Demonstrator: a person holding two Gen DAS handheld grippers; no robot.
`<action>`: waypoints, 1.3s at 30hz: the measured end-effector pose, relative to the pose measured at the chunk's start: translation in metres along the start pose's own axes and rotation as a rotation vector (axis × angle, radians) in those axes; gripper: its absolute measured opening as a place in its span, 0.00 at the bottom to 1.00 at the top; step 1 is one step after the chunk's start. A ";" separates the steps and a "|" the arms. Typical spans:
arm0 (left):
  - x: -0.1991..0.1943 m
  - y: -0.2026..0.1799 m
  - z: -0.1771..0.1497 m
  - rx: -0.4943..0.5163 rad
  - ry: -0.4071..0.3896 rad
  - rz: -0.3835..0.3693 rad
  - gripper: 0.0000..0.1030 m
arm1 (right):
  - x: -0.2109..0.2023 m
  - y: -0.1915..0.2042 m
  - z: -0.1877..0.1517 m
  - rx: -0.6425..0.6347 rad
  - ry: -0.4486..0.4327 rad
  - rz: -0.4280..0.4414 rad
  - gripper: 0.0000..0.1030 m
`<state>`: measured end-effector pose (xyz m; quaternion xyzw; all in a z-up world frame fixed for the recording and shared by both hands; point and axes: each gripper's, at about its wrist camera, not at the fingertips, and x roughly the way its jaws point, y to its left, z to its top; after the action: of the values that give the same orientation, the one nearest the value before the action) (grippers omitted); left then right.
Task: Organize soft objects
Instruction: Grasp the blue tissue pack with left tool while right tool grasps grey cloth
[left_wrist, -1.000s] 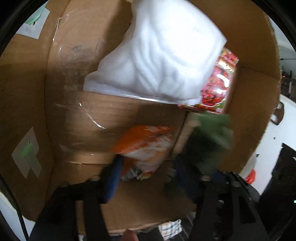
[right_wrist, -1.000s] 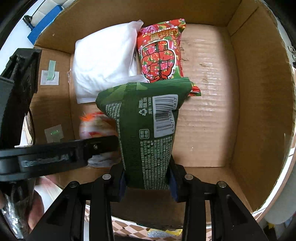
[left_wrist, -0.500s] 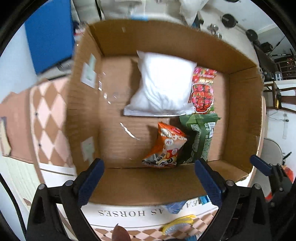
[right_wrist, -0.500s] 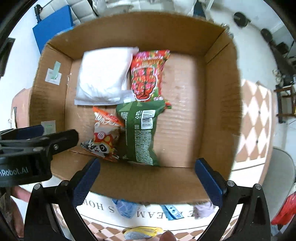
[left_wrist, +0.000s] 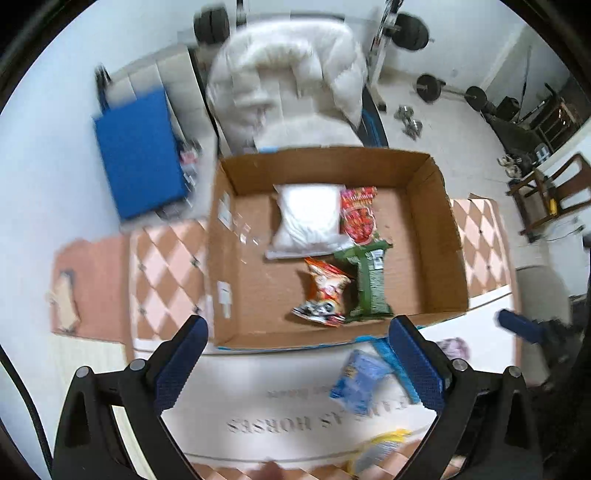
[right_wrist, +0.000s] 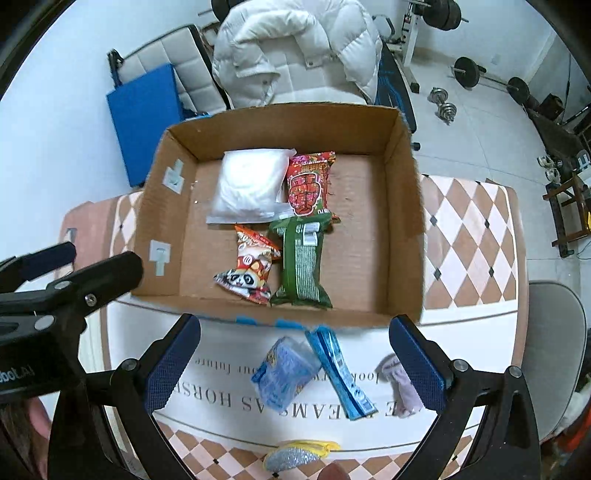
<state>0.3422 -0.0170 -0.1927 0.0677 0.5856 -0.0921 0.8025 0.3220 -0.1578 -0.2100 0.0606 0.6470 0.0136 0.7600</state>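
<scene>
The cardboard box (right_wrist: 402, 206) stands open-topped and holds four soft packs. A white pouch (right_wrist: 251, 184) and a red packet (right_wrist: 309, 183) lie side by side at the far end. An orange panda packet (right_wrist: 249, 271) and a green packet (right_wrist: 301, 262) lie side by side at the near end.

Both tools share one build: the left gripper (left_wrist: 295, 354) and the right gripper (right_wrist: 295, 352) have matte black angular arms studded with round silver screws, and each finger ends in a dark blue pad (right_wrist: 173, 363) with a fine knurled texture. White lettering — only partly readable — marks the left gripper's black body in the right wrist view.
</scene>
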 end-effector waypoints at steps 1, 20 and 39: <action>0.000 -0.006 -0.011 0.019 -0.023 0.021 0.98 | -0.005 -0.005 -0.007 0.001 -0.005 0.001 1.00; 0.221 -0.111 -0.120 0.270 0.428 0.030 0.98 | 0.113 -0.170 -0.112 0.202 0.240 -0.177 1.00; 0.225 -0.090 -0.126 0.151 0.413 -0.047 0.41 | 0.171 -0.159 -0.114 0.119 0.320 -0.217 0.62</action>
<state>0.2720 -0.0924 -0.4453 0.1313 0.7302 -0.1383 0.6561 0.2287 -0.2903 -0.4131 0.0325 0.7618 -0.0973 0.6396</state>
